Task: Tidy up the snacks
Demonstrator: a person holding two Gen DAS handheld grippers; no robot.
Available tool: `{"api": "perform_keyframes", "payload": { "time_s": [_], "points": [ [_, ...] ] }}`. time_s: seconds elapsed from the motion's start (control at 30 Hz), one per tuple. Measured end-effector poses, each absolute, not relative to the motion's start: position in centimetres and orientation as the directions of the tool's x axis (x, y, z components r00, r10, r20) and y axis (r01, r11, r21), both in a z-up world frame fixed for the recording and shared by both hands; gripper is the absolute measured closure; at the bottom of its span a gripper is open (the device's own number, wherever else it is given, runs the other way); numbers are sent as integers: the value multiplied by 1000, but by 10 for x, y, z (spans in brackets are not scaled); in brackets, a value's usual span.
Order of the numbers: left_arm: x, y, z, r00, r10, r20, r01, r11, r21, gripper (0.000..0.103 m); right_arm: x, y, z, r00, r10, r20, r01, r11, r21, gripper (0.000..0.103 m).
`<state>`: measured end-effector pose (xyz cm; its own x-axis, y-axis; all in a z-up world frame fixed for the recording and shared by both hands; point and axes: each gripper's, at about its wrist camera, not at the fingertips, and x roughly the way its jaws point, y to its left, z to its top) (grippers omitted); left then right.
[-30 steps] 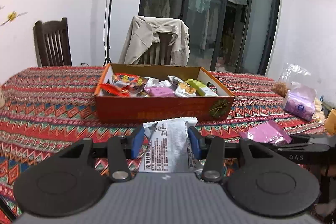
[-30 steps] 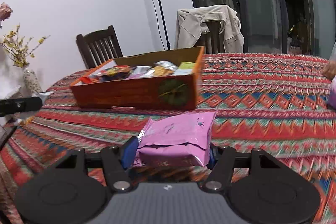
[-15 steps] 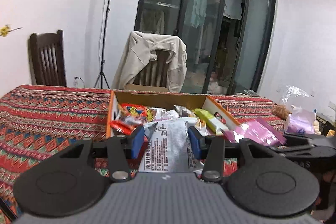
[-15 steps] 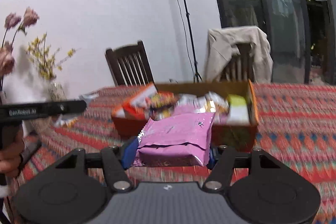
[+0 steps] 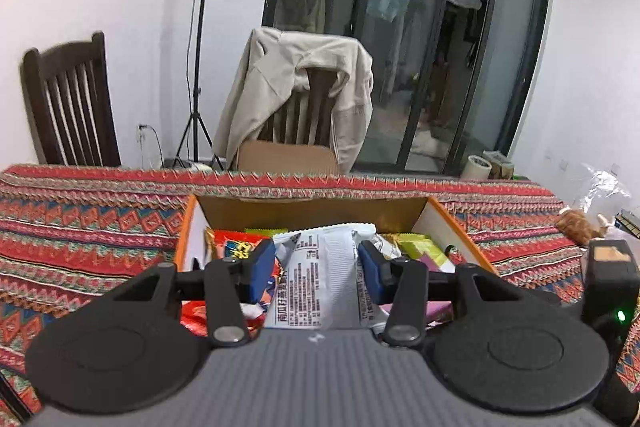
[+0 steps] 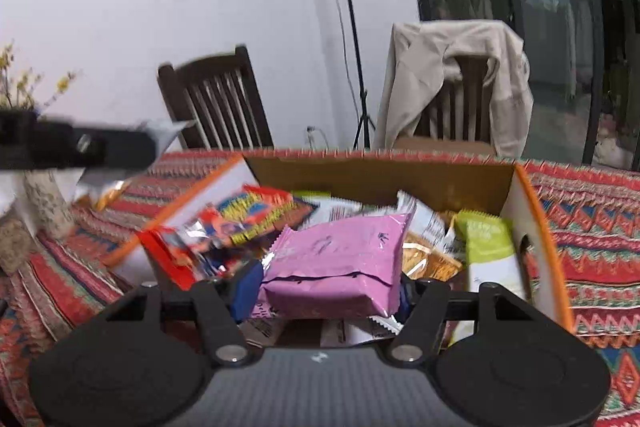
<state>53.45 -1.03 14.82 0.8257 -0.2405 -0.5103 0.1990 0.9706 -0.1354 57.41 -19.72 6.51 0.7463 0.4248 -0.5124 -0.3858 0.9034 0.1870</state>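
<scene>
An orange cardboard box [image 5: 312, 205] on the patterned tablecloth holds several snack packets. My left gripper [image 5: 316, 269] hangs over the box's near half, shut on a white printed snack packet [image 5: 320, 291] that stands up between its blue pads. In the right wrist view the same box [image 6: 380, 175] lies right below my right gripper [image 6: 326, 291]. A pink snack packet [image 6: 340, 247] sits between its pads, which still touch it while the jaws are opening. Red, green and silver packets lie underneath.
Beyond the table stand a dark wooden chair [image 5: 68, 99] and a chair draped with a beige jacket [image 5: 300, 87], beside a light stand [image 5: 198, 67]. A vase with flowers [image 6: 40, 195] is at the left; a clear plastic bag [image 5: 600, 191] lies at the right.
Both grippers have carried their packets forward from the table in front of the box to over its inside. The box has grown large and now lies directly beneath them.
</scene>
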Motion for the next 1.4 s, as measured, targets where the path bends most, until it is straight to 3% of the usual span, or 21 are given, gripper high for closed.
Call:
{"api": "perform_keyframes", "payload": {
  "time_s": [0.03, 0.1, 0.4, 0.43, 0.53, 0.67, 1.0, 1.17, 1.4],
  "points": [
    [540, -11, 144, 821, -239, -518, 197, 971, -137, 56, 576, -197, 61, 747, 418, -517, -381, 907, 183, 39],
    [555, -16, 135, 809, -241, -536, 196, 970, -141, 56, 575, -202, 59, 764, 397, -509, -362, 916, 173, 24],
    [628, -48, 114, 768, -237, -595, 177, 971, -159, 54, 565, -265, 100, 853, 327, -408, -273, 944, 186, 18],
    [638, -52, 112, 763, -232, -603, 165, 972, -166, 51, 564, -271, 102, 861, 310, -404, -257, 949, 180, 18],
    [659, -55, 106, 742, -207, -638, 107, 975, -193, 28, 563, -284, 106, 868, 285, -406, -233, 957, 175, 18],
    [655, -47, 110, 742, -190, -643, 86, 978, -191, 28, 557, -293, 107, 872, 266, -410, -221, 963, 154, 18],
    [559, -15, 171, 795, -174, -582, 144, 985, -98, 20, 518, -280, 141, 871, 300, -388, -278, 954, 112, 18],
    [477, 2, 202, 832, -158, -532, 141, 987, -72, 10, 477, -276, 166, 877, 294, -381, -288, 955, 74, 17],
    [339, 9, 222, 911, -144, -388, 146, 989, -22, 1, 386, -286, 189, 912, 273, -307, -266, 962, 66, 15]
  ]
}}
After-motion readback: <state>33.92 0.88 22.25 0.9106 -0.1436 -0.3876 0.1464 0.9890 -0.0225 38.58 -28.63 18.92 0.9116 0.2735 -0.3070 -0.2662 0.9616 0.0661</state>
